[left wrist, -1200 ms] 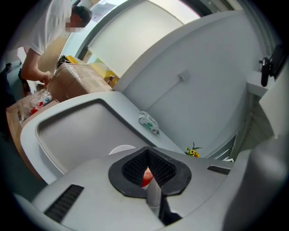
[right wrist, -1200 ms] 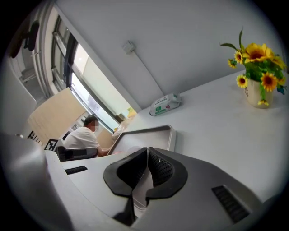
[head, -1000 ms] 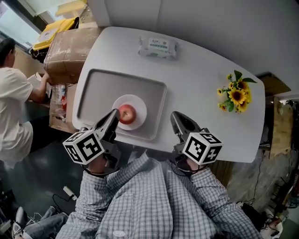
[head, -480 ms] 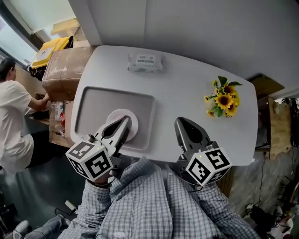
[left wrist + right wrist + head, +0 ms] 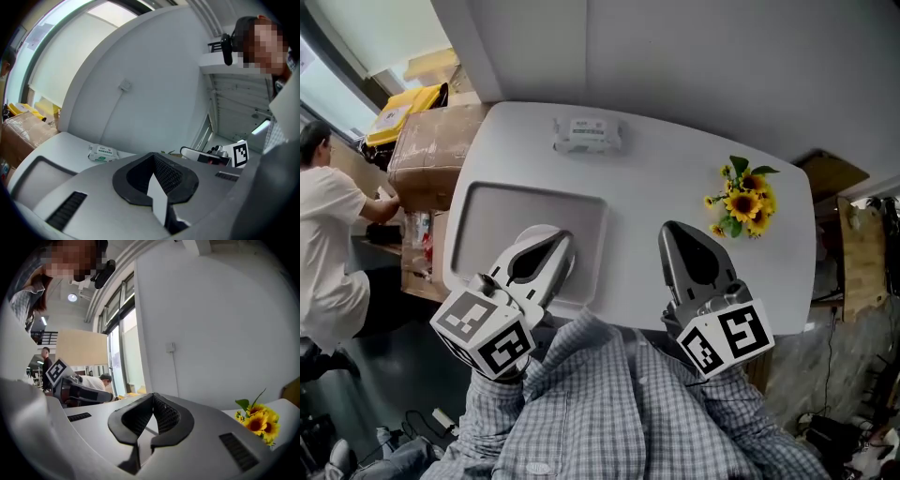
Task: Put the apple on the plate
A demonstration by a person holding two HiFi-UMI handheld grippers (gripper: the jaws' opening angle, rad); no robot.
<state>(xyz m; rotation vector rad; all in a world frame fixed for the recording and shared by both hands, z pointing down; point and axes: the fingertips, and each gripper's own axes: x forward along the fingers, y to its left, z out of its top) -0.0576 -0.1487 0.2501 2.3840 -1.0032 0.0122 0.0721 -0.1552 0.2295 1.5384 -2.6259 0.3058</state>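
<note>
Only a white arc of the plate (image 5: 523, 234) shows on the grey tray (image 5: 483, 216) in the head view. My left gripper (image 5: 566, 240) hangs above it and hides the apple. Both jaws of this gripper (image 5: 153, 155) meet at the tip, shut with nothing between them. My right gripper (image 5: 669, 231) is raised over the table's near edge, right of the tray. It (image 5: 153, 395) is shut and empty too. Neither gripper view shows the apple or the plate.
A pack of wipes (image 5: 587, 134) lies at the far side of the white table (image 5: 675, 178), and sunflowers (image 5: 741, 202) lie at its right. Cardboard boxes (image 5: 431, 155) and a person (image 5: 328, 234) are beyond the left edge. A wall runs behind the table.
Both grippers have risen toward the head camera and look larger. The apple, seen on the plate a second ago, is now covered by my left gripper.
</note>
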